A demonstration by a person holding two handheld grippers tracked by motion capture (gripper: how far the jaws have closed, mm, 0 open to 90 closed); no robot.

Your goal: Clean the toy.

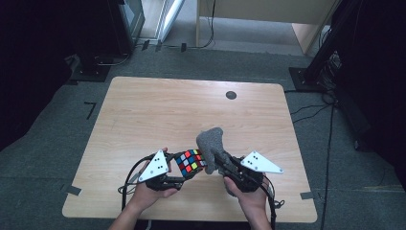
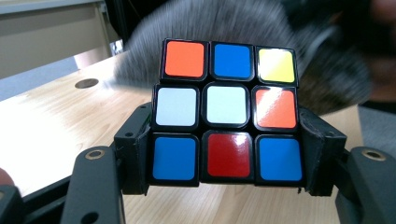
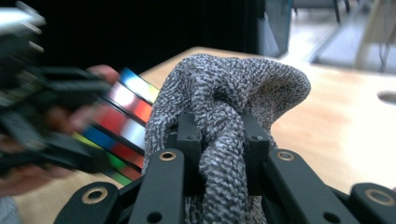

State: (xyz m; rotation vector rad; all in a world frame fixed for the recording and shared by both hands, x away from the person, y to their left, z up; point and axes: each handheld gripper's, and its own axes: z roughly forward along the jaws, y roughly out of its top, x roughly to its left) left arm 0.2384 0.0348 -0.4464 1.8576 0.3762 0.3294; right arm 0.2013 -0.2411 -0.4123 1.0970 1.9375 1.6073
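Note:
My left gripper (image 1: 187, 168) is shut on a Rubik's cube (image 1: 191, 161), held just above the table near its front edge. In the left gripper view the cube (image 2: 227, 112) sits clamped between the two black jaws by its bottom row, with an orange, blue and yellow top row facing the camera. My right gripper (image 1: 216, 162) is shut on a bunched grey knitted cloth (image 1: 211, 142). The cloth (image 3: 224, 107) bulges above the jaws and rests against the cube's right side (image 3: 125, 122). Behind the cube the cloth (image 2: 224, 28) shows as a blurred grey mass.
The light wooden table (image 1: 158, 110) has a round dark cable hole (image 1: 231, 95) near its back edge. Grey carpet surrounds it, with black stands and cables at the right (image 1: 330, 67) and furniture legs at the back. A hand holds each gripper at the front edge.

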